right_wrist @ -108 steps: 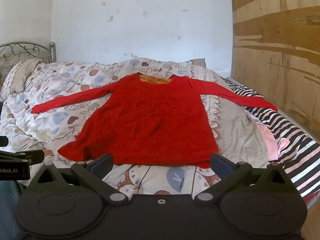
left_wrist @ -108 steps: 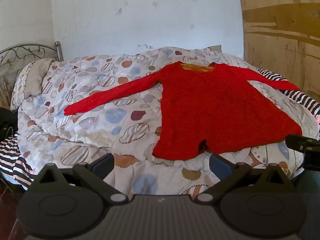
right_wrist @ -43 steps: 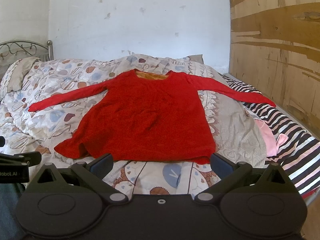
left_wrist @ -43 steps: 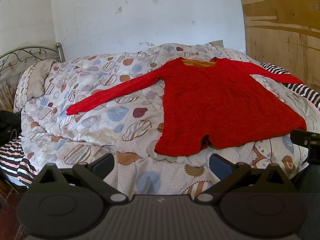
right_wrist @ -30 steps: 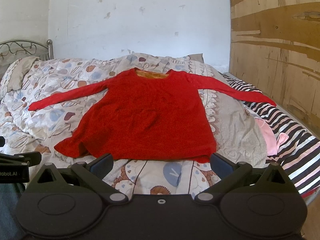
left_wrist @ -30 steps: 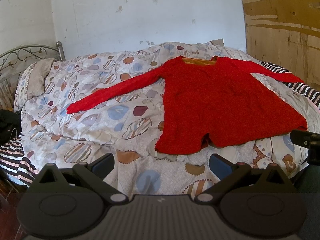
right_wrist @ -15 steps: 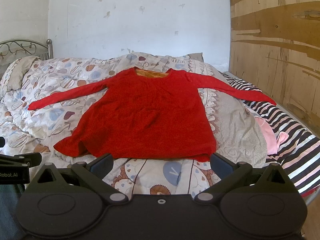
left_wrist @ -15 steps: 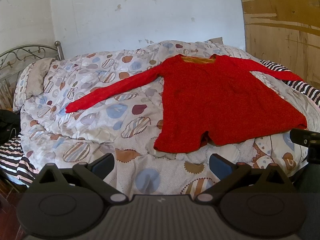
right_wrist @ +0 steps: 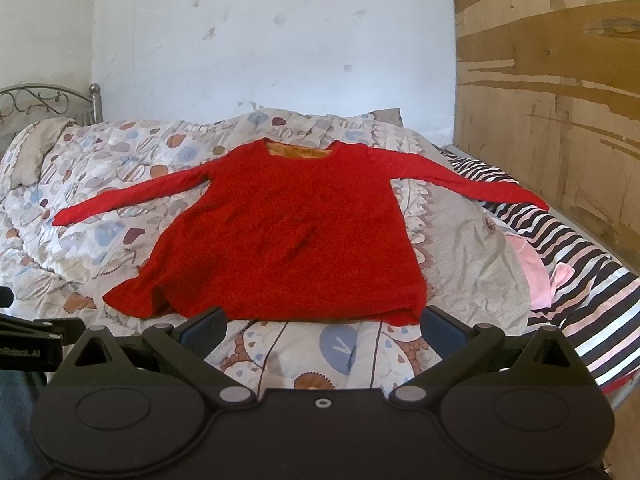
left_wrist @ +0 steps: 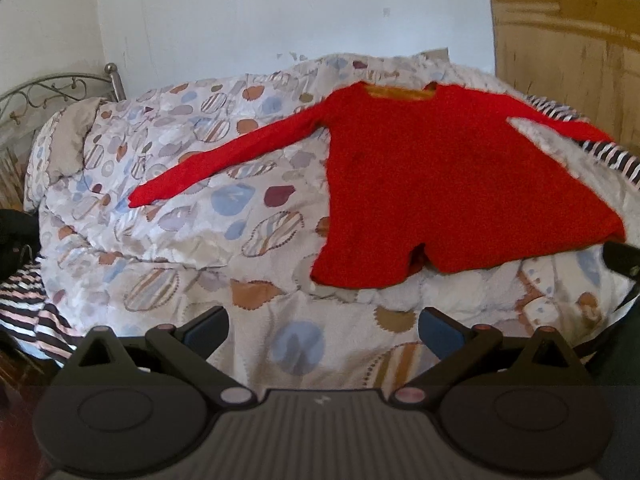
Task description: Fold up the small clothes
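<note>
Red long-sleeved top (right_wrist: 288, 236) spread flat, front up, on patterned quilt (right_wrist: 104, 236), ahead of both sets of fingers, 2 sleeves stretched out sideways. Left gripper (left_wrist: 323, 328) spread wide, empty, short of the hem. Right gripper (right_wrist: 323, 326) likewise wide and empty, fingertips level with the hem edge.

Probably soft, light, limp knit; likely to sag and drag on the quilt. Best pinched at a sleeve cuff or hem corner.

Seen only from right wrist: pink cloth (right_wrist: 528, 272) on striped sheet (right_wrist: 592, 280), right of the fingers. Seen only from left wrist: dark bundle (left_wrist: 16, 232) far left.
</note>
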